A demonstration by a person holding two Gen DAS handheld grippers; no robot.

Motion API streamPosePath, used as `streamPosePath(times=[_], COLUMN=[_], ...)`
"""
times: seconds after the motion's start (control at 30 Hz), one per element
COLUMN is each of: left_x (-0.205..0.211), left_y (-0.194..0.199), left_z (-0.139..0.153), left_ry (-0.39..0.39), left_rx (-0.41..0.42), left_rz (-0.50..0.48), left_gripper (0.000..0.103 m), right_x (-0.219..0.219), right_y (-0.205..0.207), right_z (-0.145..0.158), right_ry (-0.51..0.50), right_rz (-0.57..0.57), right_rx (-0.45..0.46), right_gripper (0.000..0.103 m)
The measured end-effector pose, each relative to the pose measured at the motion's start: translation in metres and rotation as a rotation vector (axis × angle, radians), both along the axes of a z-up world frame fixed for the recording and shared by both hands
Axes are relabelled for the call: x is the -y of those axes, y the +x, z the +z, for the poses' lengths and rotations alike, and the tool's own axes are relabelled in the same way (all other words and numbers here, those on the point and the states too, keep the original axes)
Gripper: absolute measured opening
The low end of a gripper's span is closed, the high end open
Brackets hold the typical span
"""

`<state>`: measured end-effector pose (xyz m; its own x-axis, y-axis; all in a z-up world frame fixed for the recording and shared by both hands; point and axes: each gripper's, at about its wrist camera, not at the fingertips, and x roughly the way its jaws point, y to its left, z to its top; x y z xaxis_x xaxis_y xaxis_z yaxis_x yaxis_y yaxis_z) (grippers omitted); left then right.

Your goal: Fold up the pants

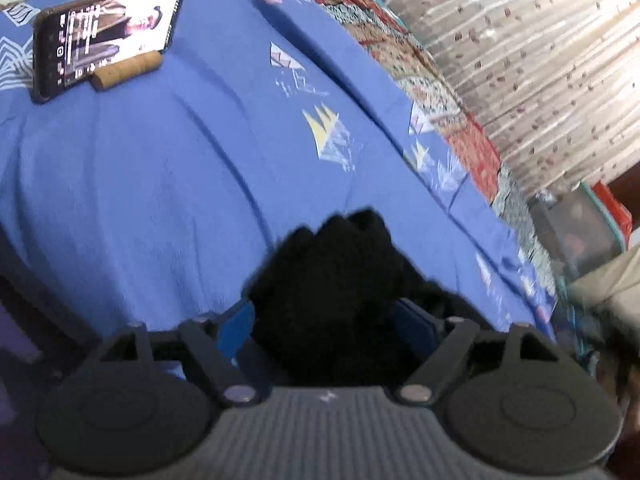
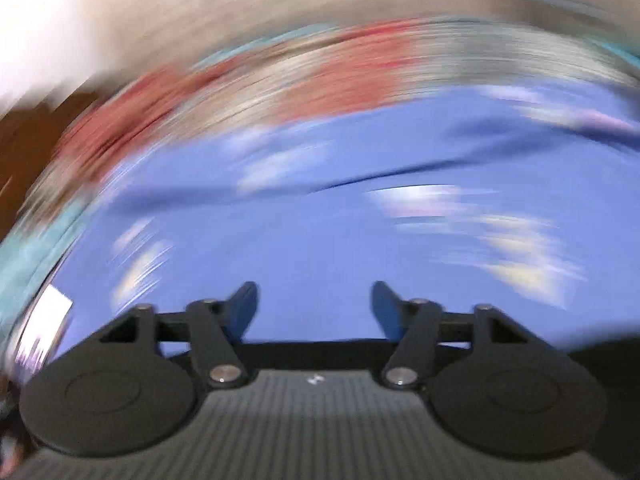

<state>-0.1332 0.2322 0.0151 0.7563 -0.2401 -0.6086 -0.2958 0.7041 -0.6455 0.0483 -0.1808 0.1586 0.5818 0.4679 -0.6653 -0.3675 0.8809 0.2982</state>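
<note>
The black pants (image 1: 332,272) lie bunched in a dark heap on the blue bedsheet (image 1: 160,184), at the near side of the left wrist view. My left gripper (image 1: 326,312) stands open around this heap; its blue pads (image 1: 236,328) flank the cloth on both sides without squeezing it. The right wrist view is badly smeared. There my right gripper (image 2: 316,300) is open over bare blue bedsheet (image 2: 320,220) with nothing between its fingers. A dark shape (image 2: 600,356) at the lower right edge may be the pants; I cannot tell.
A phone (image 1: 108,36) with a lit screen leans on a cork-coloured cylinder (image 1: 126,70) at the sheet's far left. A red patterned quilt (image 1: 460,120) runs along the right edge of the bed, with a pale curtain (image 1: 520,60) behind it and boxes (image 1: 580,232) beside it.
</note>
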Motion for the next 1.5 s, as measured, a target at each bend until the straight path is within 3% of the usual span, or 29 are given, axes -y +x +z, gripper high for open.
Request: streamPosePath(times=[0.1, 0.2, 0.27, 0.3, 0.33, 0.37, 0.4, 0.47, 0.53, 0.63, 0.67, 0.73, 0.8, 0.83, 0.87, 0.93, 1.0, 1.07, 1.17, 1.23, 1.27, 1.37, 1.5], left_x=[0.014, 0.020, 0.019, 0.018, 0.017, 0.015, 0.013, 0.008, 0.002, -0.005, -0.007, -0.008, -0.010, -0.012, -0.014, -0.020, -0.026, -0.030, -0.026, -0.019, -0.014, 0.000, 0.004], left_y=[-0.007, -0.011, -0.012, -0.013, -0.012, -0.012, -0.011, -0.008, -0.002, 0.014, 0.021, 0.034, 0.047, 0.051, 0.053, 0.056, 0.062, 0.070, 0.081, 0.090, 0.095, 0.092, 0.046], left_z=[-0.002, -0.002, -0.001, -0.001, 0.000, 0.003, 0.005, 0.013, 0.019, 0.023, 0.024, 0.021, 0.015, 0.013, 0.010, 0.001, -0.010, -0.021, -0.024, -0.025, -0.025, -0.007, 0.018], left_ry=[0.058, 0.084, 0.093, 0.097, 0.103, 0.113, 0.122, 0.140, 0.153, 0.166, 0.176, 0.214, 0.208, 0.179, 0.154, 0.116, 0.065, -0.010, -0.054, -0.067, -0.049, 0.061, 0.221], left_rx=[-0.005, -0.003, -0.002, 0.001, 0.006, 0.014, 0.029, 0.069, 0.096, 0.107, 0.111, 0.095, 0.062, 0.056, 0.056, 0.042, 0.016, 0.008, 0.043, 0.051, 0.043, 0.070, 0.148], left_rz=[-0.011, -0.017, -0.016, -0.014, -0.011, -0.006, -0.003, 0.008, 0.019, 0.027, 0.030, 0.047, 0.055, 0.048, 0.038, 0.022, 0.005, -0.035, -0.103, -0.125, -0.126, -0.096, 0.066], left_gripper=[0.079, 0.079, 0.079, 0.078, 0.078, 0.078, 0.078, 0.079, 0.079, 0.079, 0.079, 0.079, 0.079, 0.079, 0.079, 0.081, 0.083, 0.086, 0.100, 0.090, 0.055, 0.019, 0.017], right_x=[-0.113, -0.195, -0.243, -0.259, -0.272, -0.282, -0.285, -0.284, -0.279, -0.257, -0.257, -0.274, -0.292, -0.297, -0.296, -0.274, -0.246, -0.225, -0.193, -0.184, -0.182, -0.193, -0.225], right_y=[0.012, 0.017, 0.014, 0.009, 0.004, -0.002, -0.008, -0.017, -0.016, -0.005, 0.001, 0.026, 0.041, 0.049, 0.056, 0.068, 0.072, 0.059, 0.028, 0.008, 0.001, -0.016, -0.036], right_z=[-0.028, -0.057, -0.083, -0.094, -0.106, -0.113, -0.107, -0.080, -0.046, -0.011, -0.010, -0.024, -0.052, -0.063, -0.066, -0.056, -0.046, -0.046, -0.049, -0.058, -0.068, -0.104, -0.106], right_ry=[0.000, -0.030, -0.105, -0.170, -0.240, -0.275, -0.264, -0.275, -0.219, -0.168, -0.168, -0.255, -0.404, -0.469, -0.465, -0.309, -0.169, -0.103, -0.036, -0.029, -0.028, -0.041, 0.016], right_rz=[0.373, 0.640, 0.802, 0.841, 0.859, 0.888, 0.898, 0.893, 0.862, 0.801, 0.760, 0.636, 0.525, 0.478, 0.449, 0.412, 0.389, 0.388, 0.432, 0.462, 0.466, 0.466, 0.494], right_rx=[-0.036, -0.081, -0.144, -0.155, -0.175, -0.215, -0.213, -0.103, -0.004, 0.253, 0.303, 0.322, 0.346, 0.338, 0.300, 0.162, 0.047, -0.012, -0.083, -0.130, -0.163, -0.287, -0.195], right_gripper=[0.082, 0.089, 0.089, 0.083, 0.069, 0.043, 0.029, 0.026, 0.023, 0.020, 0.004, 0.002, 0.003, 0.004, 0.007, 0.010, 0.025, 0.027, 0.027, 0.027, 0.027, 0.027, 0.026])
